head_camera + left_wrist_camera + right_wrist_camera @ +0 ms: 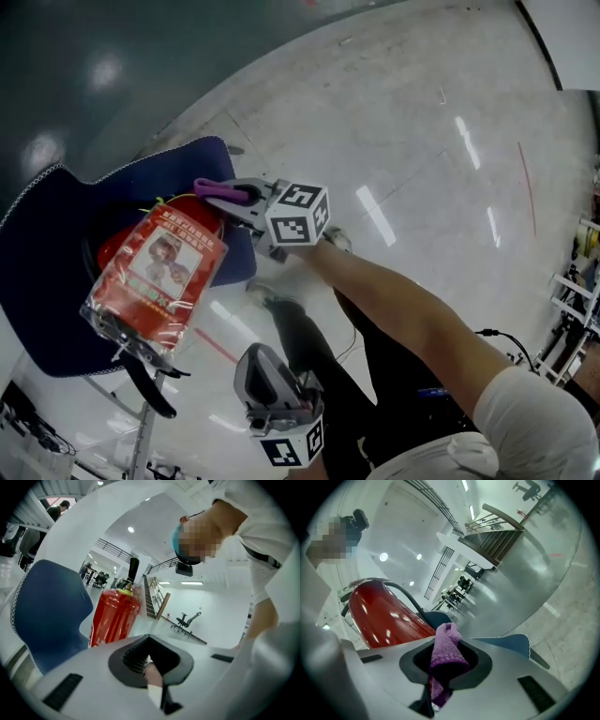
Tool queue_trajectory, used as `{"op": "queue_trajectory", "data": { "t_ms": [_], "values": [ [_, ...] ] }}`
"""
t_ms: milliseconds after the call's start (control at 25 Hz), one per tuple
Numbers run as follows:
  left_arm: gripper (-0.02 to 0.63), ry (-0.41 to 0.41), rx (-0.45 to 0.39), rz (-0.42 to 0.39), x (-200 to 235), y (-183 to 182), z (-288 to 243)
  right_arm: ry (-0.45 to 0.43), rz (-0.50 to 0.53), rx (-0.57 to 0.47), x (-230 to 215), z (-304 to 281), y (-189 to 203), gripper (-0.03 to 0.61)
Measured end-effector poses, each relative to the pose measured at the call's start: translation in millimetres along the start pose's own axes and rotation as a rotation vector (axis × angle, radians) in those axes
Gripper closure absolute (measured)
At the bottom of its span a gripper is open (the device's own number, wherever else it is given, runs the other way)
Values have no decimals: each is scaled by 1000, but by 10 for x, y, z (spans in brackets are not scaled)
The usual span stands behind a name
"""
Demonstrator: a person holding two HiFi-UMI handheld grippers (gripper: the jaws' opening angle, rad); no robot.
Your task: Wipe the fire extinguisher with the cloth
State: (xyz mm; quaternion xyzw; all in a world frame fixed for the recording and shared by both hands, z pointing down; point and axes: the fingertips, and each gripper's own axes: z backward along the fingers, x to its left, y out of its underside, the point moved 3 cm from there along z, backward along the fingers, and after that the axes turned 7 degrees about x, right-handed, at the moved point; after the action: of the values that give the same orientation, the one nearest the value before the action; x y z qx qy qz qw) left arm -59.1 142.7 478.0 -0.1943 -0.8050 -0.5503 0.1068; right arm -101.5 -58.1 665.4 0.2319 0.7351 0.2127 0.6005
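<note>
**Desk:** The right claw (234,199) – what has it got?

**Photographer:** Its jaws are clamped on a purple cloth (446,651), with 1 bunched fold poking out ahead of them. The left claw (158,693) hangs low and well apart from the work. Its jaws look to be together with nothing between them.

**Desk:** And the fire extinguisher (386,616)?

**Photographer:** It stands on the seat of a blue chair (37,281), not on a table. The red body is just beside the right claw, on its left and slightly ahead in that claw's own view. I cannot tell whether the cloth is touching the red body. A plastic-sleeved tag (161,267) covers the top from above, and a black hose (405,597) curves over the body.

**Desk:** What could go wrong?

**Photographer:** I count 3 risks.
- **Tipping:** Nothing steadies the cylinder, because the left claw is away from it. A firm sideways wipe could rock it or tip it on the chair seat.
- **Dropped cloth:** The cloth is pinched by a narrow bunch, so drag against the paint might pull it out of the jaws.
- **Snagging:** The loose fold could catch on the hose or the tag near the top.
</note>
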Motion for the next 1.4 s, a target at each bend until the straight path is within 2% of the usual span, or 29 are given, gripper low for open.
{"op": "queue_trajectory", "data": {
  "t_ms": [240,680,840,1080,1240,1400],
  "values": [
    [609,-24,-42,-17,-78,-310,258,-64,47,-14,501,120,-382,522],
    [609,-41,-92,-64,-264,-896,843,-71,145,-41,1500,480,-874,522],
    [609,-39,-94,-78,-316,-1055,1029,-57,145,-44,1757,559,-926,522],
    [609,-71,-153,-75,-306,-1353,1176,-67,131,-30,1944,593,-907,522],
    [609,-32,-183,-91,-312,-1551,1203,-38,141,-66,2087,773,-895,522],
    [609,51,-182,-150,-229,-1626,1188,52,166,-83,2127,976,-771,520]
  ]
}}
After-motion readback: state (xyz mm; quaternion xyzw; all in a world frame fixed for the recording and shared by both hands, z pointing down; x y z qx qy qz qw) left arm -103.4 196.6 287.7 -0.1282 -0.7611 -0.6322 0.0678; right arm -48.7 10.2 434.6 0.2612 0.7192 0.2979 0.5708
